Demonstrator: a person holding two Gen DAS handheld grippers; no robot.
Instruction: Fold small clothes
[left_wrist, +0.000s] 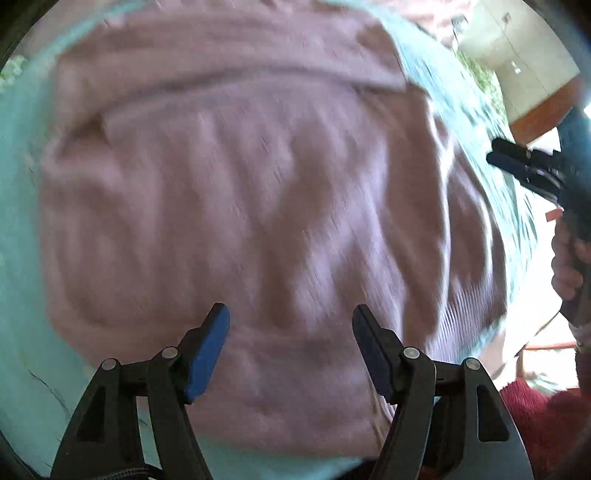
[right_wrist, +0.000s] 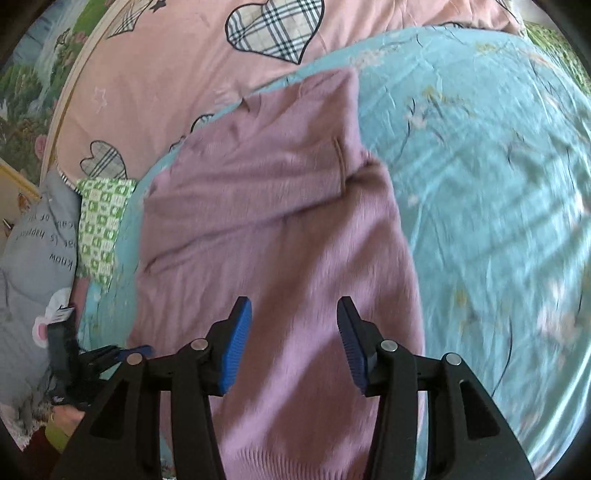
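Observation:
A mauve knitted sweater (left_wrist: 236, 206) lies spread on a light blue floral sheet (left_wrist: 18, 206). It also shows in the right wrist view (right_wrist: 266, 229), with one part folded over the body. My left gripper (left_wrist: 291, 332) is open and empty, hovering just above the sweater near its ribbed hem. My right gripper (right_wrist: 294, 332) is open and empty above the sweater's lower half. The right gripper also appears at the right edge of the left wrist view (left_wrist: 517, 166), beside the sweater. The left wrist view is blurred.
A pink quilt with plaid hearts (right_wrist: 166, 74) lies beyond the sweater. A green patterned cloth (right_wrist: 101, 225) and a grey printed garment (right_wrist: 37, 251) lie at the left. A dark red cloth (left_wrist: 535, 417) lies at the bed's right side. The blue sheet (right_wrist: 498, 184) stretches right.

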